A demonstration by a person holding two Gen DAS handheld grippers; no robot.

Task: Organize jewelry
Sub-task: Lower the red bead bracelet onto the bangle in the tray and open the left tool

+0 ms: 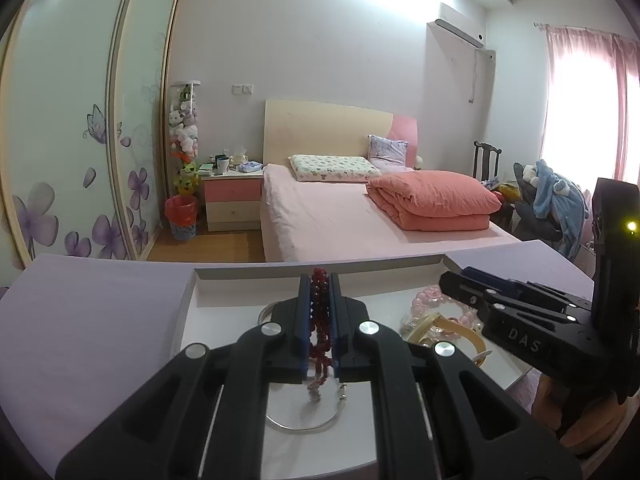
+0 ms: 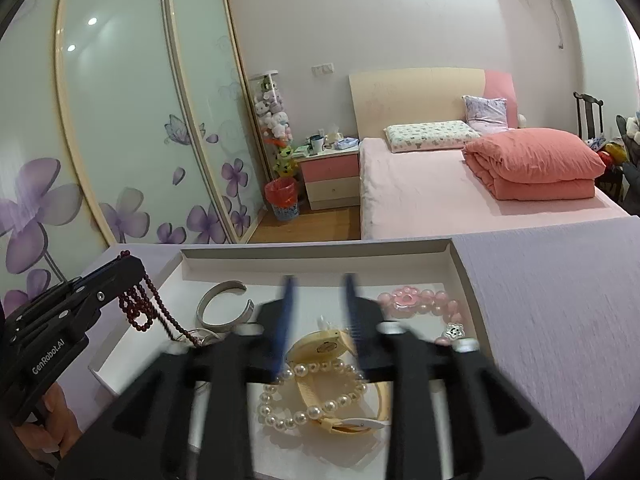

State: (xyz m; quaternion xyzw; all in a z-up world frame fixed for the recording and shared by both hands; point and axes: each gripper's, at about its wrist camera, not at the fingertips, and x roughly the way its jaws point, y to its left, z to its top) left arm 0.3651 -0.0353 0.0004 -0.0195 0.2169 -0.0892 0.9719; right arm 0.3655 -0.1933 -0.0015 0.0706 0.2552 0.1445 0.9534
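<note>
My left gripper (image 1: pixel 320 312) is clamped on a strand of small dark red beads (image 1: pixel 320 308); the strand hangs in loops below it, its tail trailing to the tray floor beside a plain silver bangle (image 2: pixel 224 306). My right gripper (image 2: pixel 318 320) has its jaws apart, nothing pressed between them. Directly ahead of it and slightly below, between the blue pads, lies a cream watch (image 2: pixel 320 350) with a rounded case, its rubbery strap curling back toward me through a ring of glossy pearls (image 2: pixel 312 392). The right gripper is the nearer one to both. Further ahead to its right sits a pink beaded bracelet (image 2: pixel 424 300) with a flower charm. Everything rests in a shallow white cardboard tray (image 2: pixel 320 256) on the lilac tabletop (image 2: pixel 540 300).
</note>
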